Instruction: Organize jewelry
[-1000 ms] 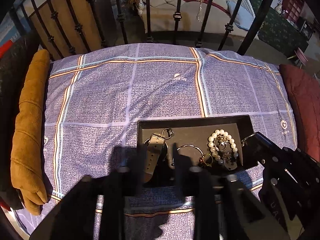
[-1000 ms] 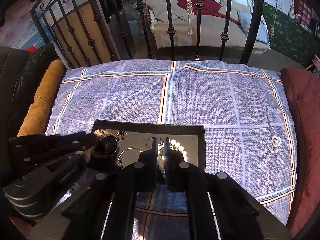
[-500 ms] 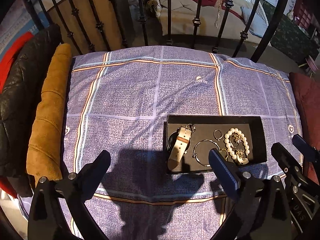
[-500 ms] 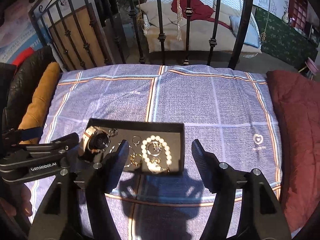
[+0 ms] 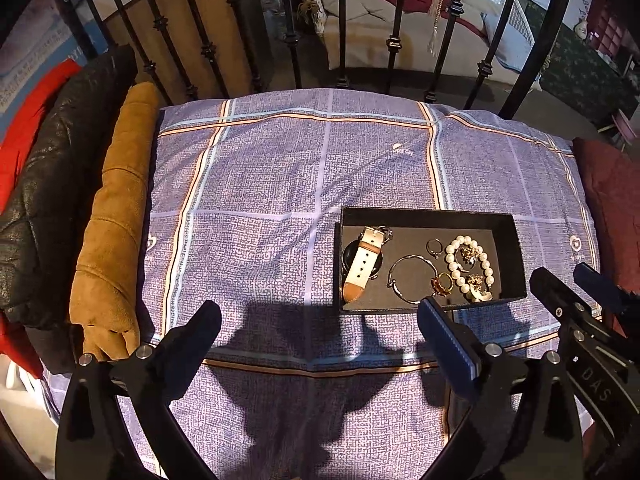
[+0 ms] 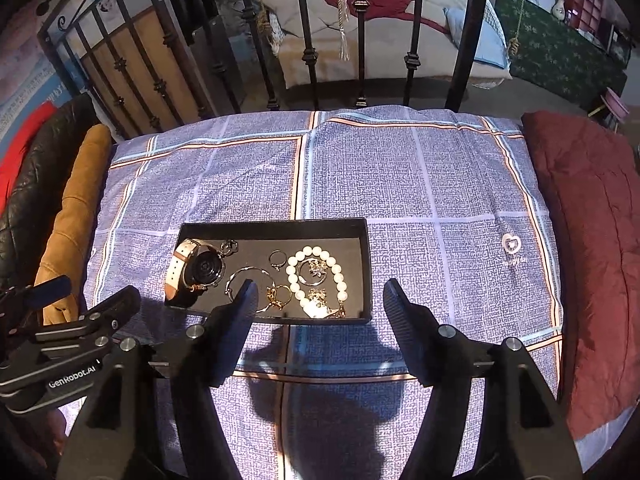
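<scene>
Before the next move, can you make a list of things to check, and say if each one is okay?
1. Left tool open with nothing in it: ok.
2. Right tool open with nothing in it: ok.
3. Black tray flat on the purple blanket: ok.
4. Watch, silver bangle, small ring and pearl bracelet all inside the tray: ok.
5. Gold pieces near the tray's front free of the bangle: cannot tell, they overlap.
6. Nothing loose on the blanket outside the tray: ok, none in view.
</scene>
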A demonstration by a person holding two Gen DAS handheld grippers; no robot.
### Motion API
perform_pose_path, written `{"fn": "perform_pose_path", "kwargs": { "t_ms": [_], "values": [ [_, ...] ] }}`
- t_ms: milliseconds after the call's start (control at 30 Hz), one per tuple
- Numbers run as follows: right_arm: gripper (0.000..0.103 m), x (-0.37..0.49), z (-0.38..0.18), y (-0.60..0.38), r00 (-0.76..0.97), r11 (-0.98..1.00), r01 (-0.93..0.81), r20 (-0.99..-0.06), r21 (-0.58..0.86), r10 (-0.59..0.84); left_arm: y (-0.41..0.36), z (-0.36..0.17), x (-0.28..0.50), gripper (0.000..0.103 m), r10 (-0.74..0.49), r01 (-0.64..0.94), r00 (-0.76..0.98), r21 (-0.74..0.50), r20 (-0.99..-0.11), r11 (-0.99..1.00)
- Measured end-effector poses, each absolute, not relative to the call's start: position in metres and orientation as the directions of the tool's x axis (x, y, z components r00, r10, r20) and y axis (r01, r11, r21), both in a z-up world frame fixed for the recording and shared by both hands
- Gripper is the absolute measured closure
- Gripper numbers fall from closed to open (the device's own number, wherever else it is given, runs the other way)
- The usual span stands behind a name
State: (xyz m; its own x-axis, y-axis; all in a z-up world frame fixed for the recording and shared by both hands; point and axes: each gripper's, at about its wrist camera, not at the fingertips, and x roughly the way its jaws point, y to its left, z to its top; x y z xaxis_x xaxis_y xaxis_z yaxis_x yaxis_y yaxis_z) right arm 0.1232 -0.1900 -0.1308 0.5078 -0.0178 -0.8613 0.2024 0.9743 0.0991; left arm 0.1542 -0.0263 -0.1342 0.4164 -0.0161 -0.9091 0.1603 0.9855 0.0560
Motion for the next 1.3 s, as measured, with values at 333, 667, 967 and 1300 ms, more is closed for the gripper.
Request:
{"fn": "perform_pose_path", "kwargs": {
  "t_ms": [333,667,967,1300],
  "values": [
    [0.038,0.1261,-0.131,-0.1919,0.5,0.976,0.199,-0.866,0.091,-0.021,-0.0305,-0.1315,0.1544,0.007,-0.01,0.164,0.422,0.065,-0.906,0.984],
    [0.038,0.1269,-0.132,-0.1925,0.497,0.976,0.2,-0.868,0.089,-0.022,-0.0309,-0.1316,0.156,0.007,-0.012,0.169,0.423,0.066,-0.906,0.983],
    [0.038,0.1258,-0.1323,-0.1936,0.498,0.976,0.201,-0.867,0.088,-0.024,-0.0308,-0.1311,0.1565,0.007,-0.01,0.169,0.425,0.069,-0.905,0.983],
    [0.038,0.1242,-0.1301,-0.1949,0.501,0.976,0.203,-0.865,0.078,-0.035,-0.0326,-0.1296,0.1577,0.007,0.058,0.132,0.443,0.129,-0.895,0.983]
  ]
}}
